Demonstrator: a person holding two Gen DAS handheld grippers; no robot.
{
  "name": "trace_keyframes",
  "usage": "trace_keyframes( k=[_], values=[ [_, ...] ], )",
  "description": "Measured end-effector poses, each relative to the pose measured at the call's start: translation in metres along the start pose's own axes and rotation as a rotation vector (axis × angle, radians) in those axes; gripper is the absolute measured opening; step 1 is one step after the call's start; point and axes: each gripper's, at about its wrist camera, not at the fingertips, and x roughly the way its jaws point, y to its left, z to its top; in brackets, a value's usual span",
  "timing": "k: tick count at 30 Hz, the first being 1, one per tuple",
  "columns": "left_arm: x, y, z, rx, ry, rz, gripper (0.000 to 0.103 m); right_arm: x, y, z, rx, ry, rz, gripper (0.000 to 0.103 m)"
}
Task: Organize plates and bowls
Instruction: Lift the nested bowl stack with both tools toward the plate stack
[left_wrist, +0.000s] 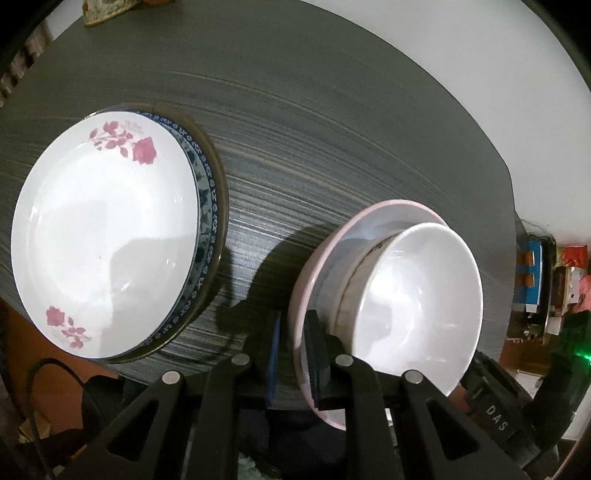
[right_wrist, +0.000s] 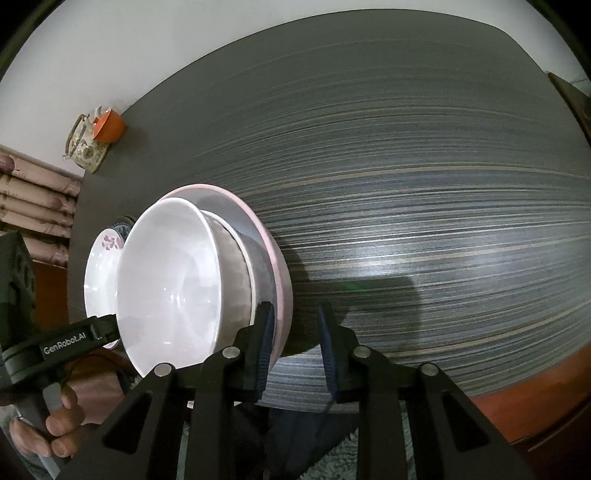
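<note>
Left gripper (left_wrist: 293, 354): closed on the near rim of the pink-rimmed plate (left_wrist: 388, 208), one pad under the rim and one over it.
Right gripper (right_wrist: 295, 347): empty, its jaws narrowly parted just beside the plate's right edge; nothing is seen between them.
Pink-rimmed plate, contents: a white bowl (left_wrist: 417, 295) is carried in it, with what looks like a second bowl nested beneath; the exact count cannot be told.
Risk at the plate: it is held by one edge only, so the load could be tipped and the bowls slid off if the rim slips between the pads.
Risk at the table edge: the plate sits near the front edge of the striped table (right_wrist: 424, 221), so a fall to the floor is judged possible.
Plate stack (left_wrist: 103, 236): to the left, well apart, a rose-patterned plate lies on a blue-patterned one; nothing is held in it.
Far corner: a small orange cup (right_wrist: 109, 127) and a patterned dish are seen, untouched.
</note>
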Motion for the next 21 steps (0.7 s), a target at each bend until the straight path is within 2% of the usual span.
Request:
trace_keyframes(
  k=[3, 8, 15, 21],
  values=[
    [0.001, -0.002, -0.002, 0.010, -0.006, 0.017, 0.013, 0.002, 0.008, -0.002, -0.052, -0.022, -0.046, 0.025],
    [0.006, -0.007, -0.006, 0.018, -0.013, 0.030, 0.013, 0.004, 0.009, -0.002, -0.041, -0.019, -0.052, 0.026],
    [0.005, -0.008, -0.007, 0.032, -0.036, 0.035, 0.013, 0.006, 0.001, -0.004, -0.018, -0.030, -0.058, 0.042],
    [0.006, -0.015, -0.009, 0.045, -0.053, 0.039, 0.011, 0.006, -0.001, -0.005, -0.030, -0.036, -0.062, 0.044]
  ],
)
